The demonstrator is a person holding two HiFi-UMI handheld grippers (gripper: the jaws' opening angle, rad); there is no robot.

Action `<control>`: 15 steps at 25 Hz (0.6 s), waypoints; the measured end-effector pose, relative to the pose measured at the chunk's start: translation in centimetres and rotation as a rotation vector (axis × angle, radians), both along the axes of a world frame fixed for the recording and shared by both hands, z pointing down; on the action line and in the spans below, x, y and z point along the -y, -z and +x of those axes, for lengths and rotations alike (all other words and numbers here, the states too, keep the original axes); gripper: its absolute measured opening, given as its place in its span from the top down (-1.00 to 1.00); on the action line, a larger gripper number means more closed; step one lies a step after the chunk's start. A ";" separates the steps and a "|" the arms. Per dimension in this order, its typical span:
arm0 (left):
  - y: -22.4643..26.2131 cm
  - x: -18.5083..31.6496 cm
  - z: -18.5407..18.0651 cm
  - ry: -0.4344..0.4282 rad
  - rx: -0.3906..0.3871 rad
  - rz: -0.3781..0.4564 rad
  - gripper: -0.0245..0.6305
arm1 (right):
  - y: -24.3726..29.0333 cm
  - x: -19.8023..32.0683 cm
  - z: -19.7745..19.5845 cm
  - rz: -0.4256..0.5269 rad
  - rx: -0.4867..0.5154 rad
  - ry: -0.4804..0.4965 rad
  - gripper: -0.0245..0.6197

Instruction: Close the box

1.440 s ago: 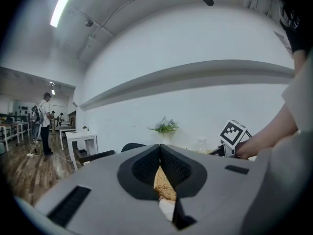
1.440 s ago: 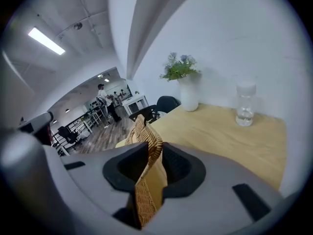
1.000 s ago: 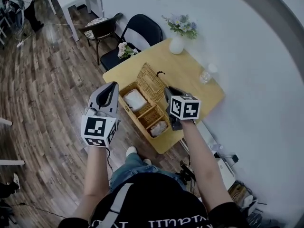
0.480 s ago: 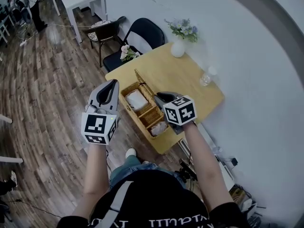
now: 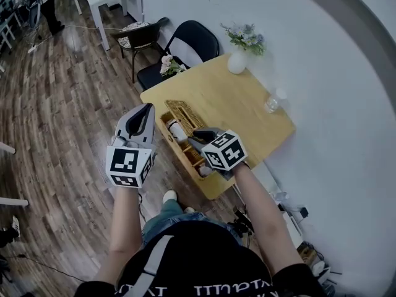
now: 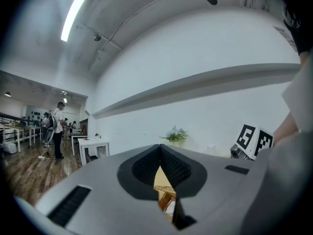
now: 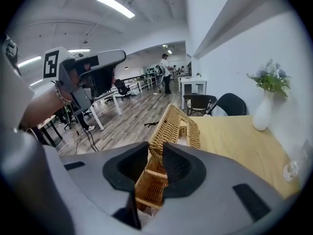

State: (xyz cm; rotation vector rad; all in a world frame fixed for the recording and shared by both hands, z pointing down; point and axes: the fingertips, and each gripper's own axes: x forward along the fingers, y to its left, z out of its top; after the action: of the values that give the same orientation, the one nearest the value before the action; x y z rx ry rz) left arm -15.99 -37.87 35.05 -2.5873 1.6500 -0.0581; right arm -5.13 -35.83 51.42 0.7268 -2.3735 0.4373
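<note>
- Bright, even indoor light. A long white ceiling strip lamp (image 6: 74,14), up and left of the left claw (image 6: 160,148), is blown out to plain glare.
- A second strip lamp (image 7: 115,5) burns above the right claw (image 7: 155,148). The plain white wall (image 7: 230,53) to its right is washed pale.
- Both claw views are fisheye, with black rounded corners and straight ledges bowed.
- The woven wicker lid (image 7: 173,126) is soft at the right claw and sharper further ahead of it.
- In the head view the light wooden tabletop (image 5: 241,104) beyond the claws is evenly lit with soft shadows. The brown plank floor (image 5: 55,104) left of them curves.
</note>
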 end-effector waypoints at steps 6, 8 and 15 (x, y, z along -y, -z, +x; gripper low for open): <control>-1.4 0.0 -1.4 0.022 0.001 -0.035 0.89 | -2.9 -1.1 -1.5 -0.071 -0.052 0.045 0.62; -2.0 0.0 -1.7 0.030 0.002 -0.046 0.89 | -4.2 -1.0 -1.6 -0.088 -0.083 0.035 0.65; -3.3 -1.0 -1.5 0.029 0.024 -0.084 0.89 | -6.9 -0.9 -1.0 -0.136 -0.145 0.006 0.70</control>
State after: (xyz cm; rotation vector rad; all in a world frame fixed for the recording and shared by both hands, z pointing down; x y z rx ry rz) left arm -17.45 -36.88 38.36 -2.6116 1.7130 -0.1637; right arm -6.12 -34.90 58.29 0.6661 -2.1866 0.5195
